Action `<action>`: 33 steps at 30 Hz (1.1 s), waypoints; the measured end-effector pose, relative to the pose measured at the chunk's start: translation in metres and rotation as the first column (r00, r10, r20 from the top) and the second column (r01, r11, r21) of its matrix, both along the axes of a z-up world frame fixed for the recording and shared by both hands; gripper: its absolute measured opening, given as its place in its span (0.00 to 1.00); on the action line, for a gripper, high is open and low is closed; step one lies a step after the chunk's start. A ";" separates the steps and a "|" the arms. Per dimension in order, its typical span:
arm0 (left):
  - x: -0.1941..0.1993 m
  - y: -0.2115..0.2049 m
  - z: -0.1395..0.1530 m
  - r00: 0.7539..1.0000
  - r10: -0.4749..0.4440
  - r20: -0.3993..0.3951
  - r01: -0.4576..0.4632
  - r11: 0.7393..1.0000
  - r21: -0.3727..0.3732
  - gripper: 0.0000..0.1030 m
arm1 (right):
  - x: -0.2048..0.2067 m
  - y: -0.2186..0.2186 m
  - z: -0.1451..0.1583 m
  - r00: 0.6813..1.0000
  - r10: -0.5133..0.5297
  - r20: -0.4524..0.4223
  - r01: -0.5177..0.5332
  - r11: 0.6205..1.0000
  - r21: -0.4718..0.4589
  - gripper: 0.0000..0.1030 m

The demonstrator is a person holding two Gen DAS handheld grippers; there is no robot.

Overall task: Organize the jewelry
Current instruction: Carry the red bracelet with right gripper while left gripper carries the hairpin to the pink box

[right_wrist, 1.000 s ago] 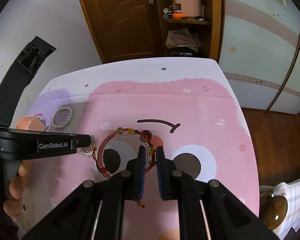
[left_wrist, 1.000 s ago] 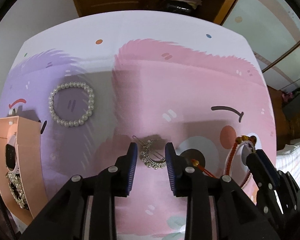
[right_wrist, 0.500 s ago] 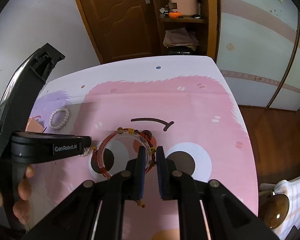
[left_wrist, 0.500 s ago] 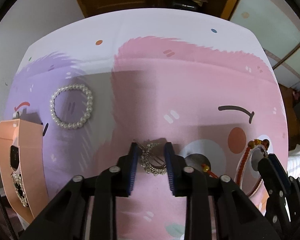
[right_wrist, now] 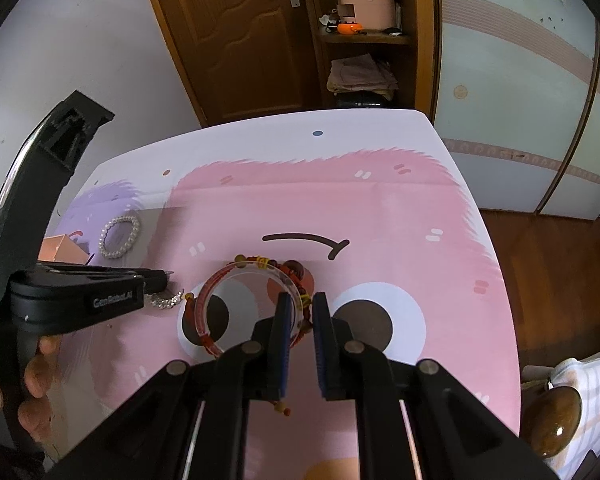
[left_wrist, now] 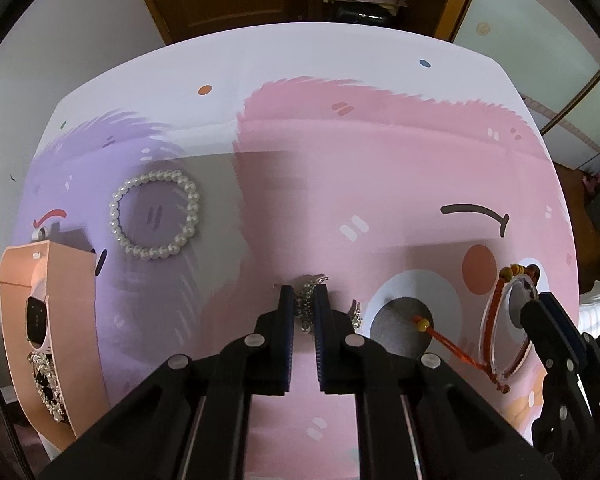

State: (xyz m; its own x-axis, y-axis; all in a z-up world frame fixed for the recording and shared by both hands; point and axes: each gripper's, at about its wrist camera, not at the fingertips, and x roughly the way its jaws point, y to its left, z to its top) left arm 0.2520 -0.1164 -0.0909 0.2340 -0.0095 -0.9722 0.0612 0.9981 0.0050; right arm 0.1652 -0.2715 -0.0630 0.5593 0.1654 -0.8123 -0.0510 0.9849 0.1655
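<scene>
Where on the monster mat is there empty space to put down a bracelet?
The far half of the cartoon-printed mat, beyond the white pearl bracelet, is bare, as is the right side past the printed eye. The near-left is crowded: peach jewelry box, silver pearl hair clip, red beaded bracelets.

Left tongs [left_wrist: 304, 310] pinched on pearl hair clip [left_wrist: 306, 312], pearl bracelet [left_wrist: 155, 215] well apart.
</scene>
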 end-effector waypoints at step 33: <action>-0.144 0.170 0.159 0.971 0.033 0.237 -0.022 0.999 -0.047 0.06 | -0.079 0.129 0.125 0.947 0.283 0.151 -0.289 0.957 0.019 0.10</action>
